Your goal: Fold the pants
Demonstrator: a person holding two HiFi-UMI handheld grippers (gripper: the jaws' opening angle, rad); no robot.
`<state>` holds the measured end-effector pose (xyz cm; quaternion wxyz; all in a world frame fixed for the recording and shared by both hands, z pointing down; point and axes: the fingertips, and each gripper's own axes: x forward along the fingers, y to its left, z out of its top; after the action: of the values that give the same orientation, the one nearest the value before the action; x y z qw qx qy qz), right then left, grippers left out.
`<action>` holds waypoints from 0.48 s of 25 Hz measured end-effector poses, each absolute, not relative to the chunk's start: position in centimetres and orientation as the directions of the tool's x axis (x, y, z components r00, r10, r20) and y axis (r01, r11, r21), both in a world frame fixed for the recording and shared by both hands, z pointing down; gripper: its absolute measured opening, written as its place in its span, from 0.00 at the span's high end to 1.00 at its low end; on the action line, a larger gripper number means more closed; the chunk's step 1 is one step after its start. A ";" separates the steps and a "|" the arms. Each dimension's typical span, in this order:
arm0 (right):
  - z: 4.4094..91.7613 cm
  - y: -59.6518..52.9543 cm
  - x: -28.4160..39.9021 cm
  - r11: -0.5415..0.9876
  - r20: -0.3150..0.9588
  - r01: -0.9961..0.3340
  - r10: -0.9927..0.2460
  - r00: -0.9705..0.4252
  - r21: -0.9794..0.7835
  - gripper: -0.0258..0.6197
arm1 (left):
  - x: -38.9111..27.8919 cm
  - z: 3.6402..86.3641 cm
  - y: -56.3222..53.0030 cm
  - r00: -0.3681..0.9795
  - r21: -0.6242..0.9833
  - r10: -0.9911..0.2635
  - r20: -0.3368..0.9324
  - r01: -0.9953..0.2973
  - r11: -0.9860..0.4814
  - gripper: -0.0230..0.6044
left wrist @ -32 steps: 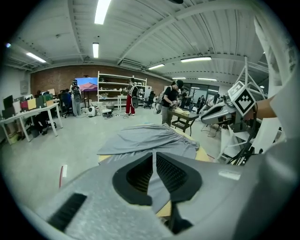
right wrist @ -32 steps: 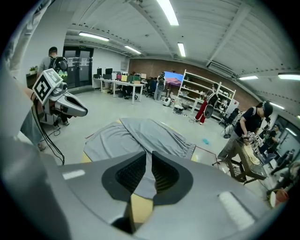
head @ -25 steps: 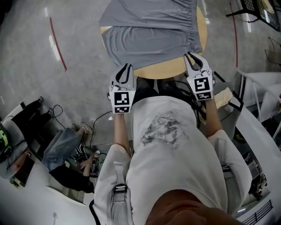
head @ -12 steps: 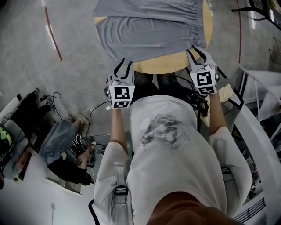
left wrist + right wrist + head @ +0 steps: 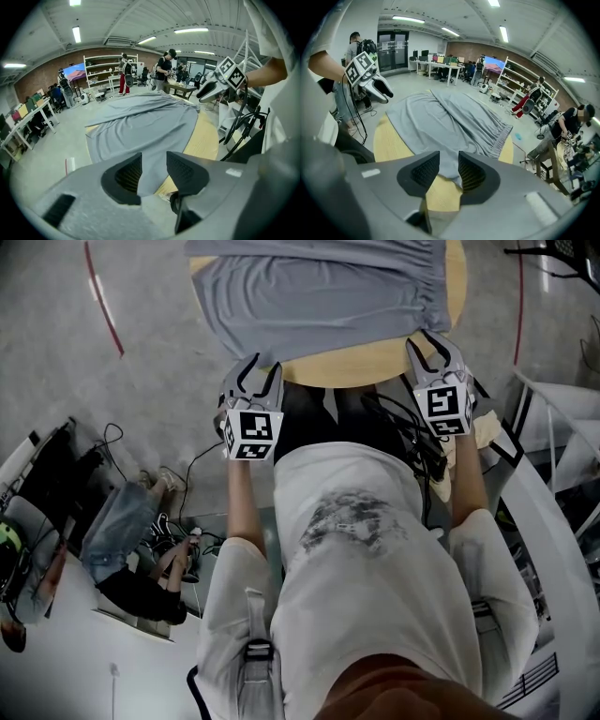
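Left tool [image 5: 260, 372] [image 5: 153, 171]: jaws spread, nothing between them, held low at the near-left edge of the desk [image 5: 375, 364] [image 5: 206, 136]. Through the gap in the left gripper view, a corner of the pants [image 5: 319, 296] [image 5: 140, 124] hangs over the desk rim; whether the tips touch the cloth cannot be told. Right tool [image 5: 432, 351] [image 5: 448, 171]: jaws likewise apart and empty, poised at the near-right edge, just short of the fabric's near hem. Grey pants [image 5: 440, 119] lie spread flat across the round wooden desk [image 5: 389, 138], covering most of it; a crescent of bare wood shows along the near side. Gathered waistband [image 5: 433, 287] [image 5: 506, 136] sits toward the right; the legs run off toward the left and far side. Both tools level with each other, well apart, one at each near corner of the cloth.
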<state>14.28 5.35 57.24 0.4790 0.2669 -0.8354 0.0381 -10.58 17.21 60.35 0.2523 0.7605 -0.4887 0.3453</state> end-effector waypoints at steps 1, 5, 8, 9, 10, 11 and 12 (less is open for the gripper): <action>57.5 5.4 14.3 0.856 0.824 -0.480 -0.407 -0.395 0.193 0.75 | -10.6 60.7 17.3 0.285 0.045 -0.562 0.776 -0.915 -0.401 0.69; 58.8 5.1 15.1 0.858 0.834 -0.474 -0.401 -0.378 0.198 0.73 | -10.5 62.2 17.6 0.291 0.046 -0.538 0.791 -0.906 -0.421 0.66; 60.1 4.8 16.0 0.860 0.847 -0.470 -0.393 -0.359 0.200 0.72 | -10.7 63.4 17.9 0.288 0.044 -0.521 0.803 -0.901 -0.431 0.66; 60.5 4.7 16.3 0.860 0.850 -0.470 -0.391 -0.352 0.201 0.71 | -10.8 63.7 17.9 0.287 0.042 -0.516 0.807 -0.900 -0.434 0.65; 60.8 4.6 16.6 0.859 0.854 -0.469 -0.391 -0.345 0.204 0.71 | -10.9 64.0 18.0 0.285 0.041 -0.510 0.811 -0.898 -0.437 0.65; 61.2 4.4 16.9 0.860 0.858 -0.466 -0.390 -0.335 0.209 0.70 | -11.0 64.3 18.1 0.285 0.041 -0.504 0.815 -0.897 -0.441 0.65; 61.4 4.3 17.2 0.861 0.862 -0.461 -0.389 -0.324 0.215 0.69 | -11.1 64.6 18.2 0.284 0.040 -0.498 0.819 -0.895 -0.444 0.64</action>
<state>17.19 4.29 61.44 0.5191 0.2615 -0.8130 0.0347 -11.09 18.21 64.62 0.2590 0.7582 -0.4593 0.3835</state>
